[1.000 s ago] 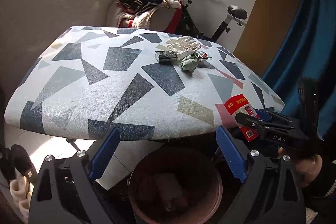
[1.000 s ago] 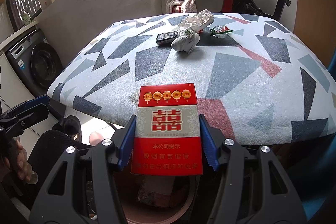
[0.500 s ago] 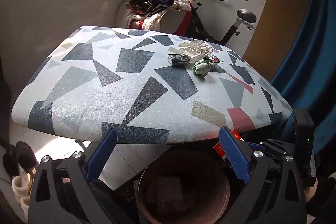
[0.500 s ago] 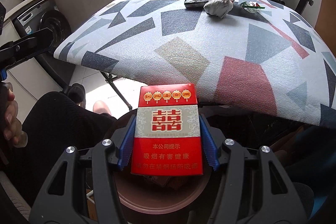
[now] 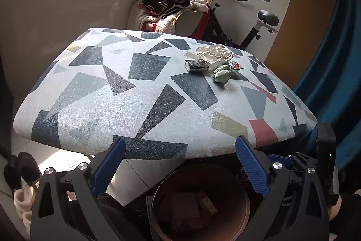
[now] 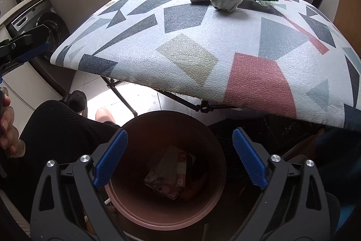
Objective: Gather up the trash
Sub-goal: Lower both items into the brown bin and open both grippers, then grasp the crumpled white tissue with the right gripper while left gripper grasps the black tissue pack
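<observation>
Red cigarette box [image 6: 179, 167] lies at the bottom of the brown bin [image 6: 135, 216], on other dark trash, directly below the gap of the right gripper [image 6: 179, 157], not touching either pad. Its long axis runs roughly toward the table, slightly tilted, red end farthest from the camera. Right wrist view shows the box and bin floor clearly; the left wrist view gives only a dim reddish shape [image 5: 206, 202] in the bin. Right jaws are opening, nothing between them. Left gripper [image 5: 180, 164] is spread wide and empty, over the bin's near rim. Left on the patterned table [image 5: 112, 105]: a green-white wad [image 5: 222, 75], a dark packet [image 5: 196, 66], crumpled white paper [image 5: 214, 52].
</observation>
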Motion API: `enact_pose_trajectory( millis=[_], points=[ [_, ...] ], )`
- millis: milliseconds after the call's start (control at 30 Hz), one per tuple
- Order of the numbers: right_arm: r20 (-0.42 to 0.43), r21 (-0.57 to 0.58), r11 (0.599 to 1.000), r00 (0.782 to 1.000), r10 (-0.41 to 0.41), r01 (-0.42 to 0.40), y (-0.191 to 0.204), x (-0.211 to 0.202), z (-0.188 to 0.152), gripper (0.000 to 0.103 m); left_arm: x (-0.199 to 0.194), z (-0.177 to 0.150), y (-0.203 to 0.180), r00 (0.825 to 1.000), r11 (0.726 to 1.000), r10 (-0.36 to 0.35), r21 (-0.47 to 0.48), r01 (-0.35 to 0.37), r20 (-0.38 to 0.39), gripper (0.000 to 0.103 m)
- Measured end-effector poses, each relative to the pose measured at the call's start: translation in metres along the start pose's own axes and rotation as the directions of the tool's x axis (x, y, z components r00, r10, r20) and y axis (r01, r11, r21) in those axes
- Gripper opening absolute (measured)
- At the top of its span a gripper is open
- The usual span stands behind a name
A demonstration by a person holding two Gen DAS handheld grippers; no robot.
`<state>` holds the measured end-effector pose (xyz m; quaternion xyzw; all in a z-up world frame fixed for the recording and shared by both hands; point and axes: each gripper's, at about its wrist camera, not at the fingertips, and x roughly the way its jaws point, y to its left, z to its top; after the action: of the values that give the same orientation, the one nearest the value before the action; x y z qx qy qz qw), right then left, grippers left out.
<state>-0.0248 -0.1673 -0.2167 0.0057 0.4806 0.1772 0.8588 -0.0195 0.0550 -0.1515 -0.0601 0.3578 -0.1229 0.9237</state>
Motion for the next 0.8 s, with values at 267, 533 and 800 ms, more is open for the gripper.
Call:
enact_pose_trajectory(
  millis=[267,533,800],
  points=[
    [0.017,0.039,0.998,0.999,-0.039,0.038,-0.011,-0.002,0.005,0.097,0.001,0.004,-0.001,1.000,1.000,0.009,0.021,-0.009,0.007,0.096],
    [0.069,0.067,0.994,0.993,-0.092,0.088,-0.028,-0.011,0.021,0.097,0.009,0.012,-0.002,0.999,0.998,0.030,0.060,-0.031,0.013,0.097],
    [0.088,0.130,0.990,0.994,-0.069,0.057,-0.055,-0.017,0.049,0.097,0.013,0.035,0.007,0.994,0.996,0.039,0.070,-0.046,0.100,0.097]
  ],
)
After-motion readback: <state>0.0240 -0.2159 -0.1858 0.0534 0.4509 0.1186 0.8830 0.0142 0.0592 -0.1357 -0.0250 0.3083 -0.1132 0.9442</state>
